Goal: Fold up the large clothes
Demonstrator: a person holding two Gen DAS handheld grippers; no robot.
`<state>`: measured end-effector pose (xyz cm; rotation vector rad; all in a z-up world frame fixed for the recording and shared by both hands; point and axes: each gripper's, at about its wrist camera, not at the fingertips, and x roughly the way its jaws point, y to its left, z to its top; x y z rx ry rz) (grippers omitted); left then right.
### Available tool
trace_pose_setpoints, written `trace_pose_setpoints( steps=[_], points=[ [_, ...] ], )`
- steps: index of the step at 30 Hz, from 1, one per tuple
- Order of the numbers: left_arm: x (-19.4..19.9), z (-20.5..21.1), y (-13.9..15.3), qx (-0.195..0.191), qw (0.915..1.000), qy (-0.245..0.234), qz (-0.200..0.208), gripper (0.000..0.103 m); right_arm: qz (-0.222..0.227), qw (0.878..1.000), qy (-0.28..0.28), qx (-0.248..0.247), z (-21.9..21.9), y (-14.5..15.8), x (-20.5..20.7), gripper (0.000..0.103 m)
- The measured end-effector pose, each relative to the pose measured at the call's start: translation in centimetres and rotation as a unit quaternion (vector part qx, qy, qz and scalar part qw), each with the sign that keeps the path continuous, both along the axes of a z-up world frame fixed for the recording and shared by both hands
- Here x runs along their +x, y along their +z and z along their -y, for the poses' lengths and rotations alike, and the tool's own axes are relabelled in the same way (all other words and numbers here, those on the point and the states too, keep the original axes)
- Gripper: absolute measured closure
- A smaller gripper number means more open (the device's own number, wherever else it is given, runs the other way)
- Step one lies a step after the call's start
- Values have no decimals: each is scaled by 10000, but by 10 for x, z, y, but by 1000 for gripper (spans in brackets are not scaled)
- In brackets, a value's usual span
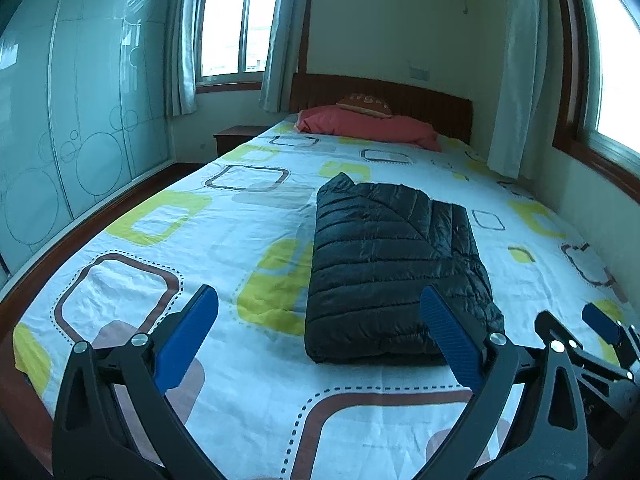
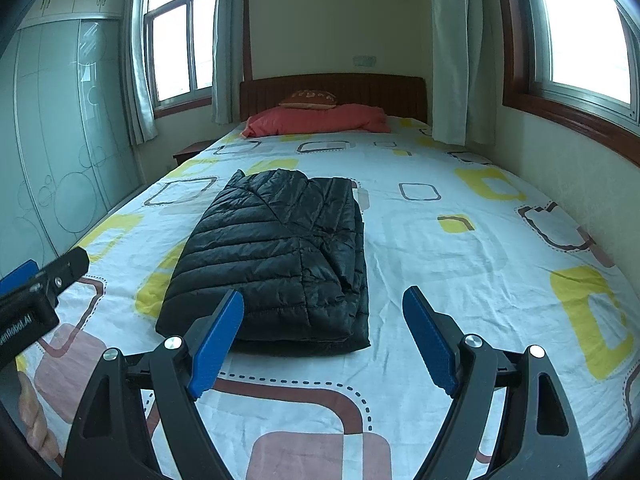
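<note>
Lying folded flat, black quilted jacket (image 2: 276, 256)

1. My left gripper (image 1: 318, 300) and right gripper (image 2: 323, 304) are black with blue ribbed pads.
2. The quilted jacket (image 2: 276, 252) is glossy black.
3. The bed sheet (image 2: 460, 280) is white, printed with yellow, brown and grey rounded squares, some edged with dotted lines.
4. The pillow (image 2: 320, 120) is coral red.
5. The headboard (image 2: 360, 88) is reddish-brown wood.
</note>
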<state>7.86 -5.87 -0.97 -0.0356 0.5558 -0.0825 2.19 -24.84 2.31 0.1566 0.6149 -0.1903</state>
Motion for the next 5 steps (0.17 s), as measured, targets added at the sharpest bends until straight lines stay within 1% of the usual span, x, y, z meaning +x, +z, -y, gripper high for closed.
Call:
trace_pose_setpoints(
  steps=[2, 5],
  points=[
    [7, -2, -6, 8, 10000, -23, -44, 2, 2, 10000, -41, 20, 6, -4, 3, 22],
    [21, -7, -20, 125, 9996, 43, -245, 2, -94, 9998, -169, -48, 22, -12, 11, 22]
  ],
)
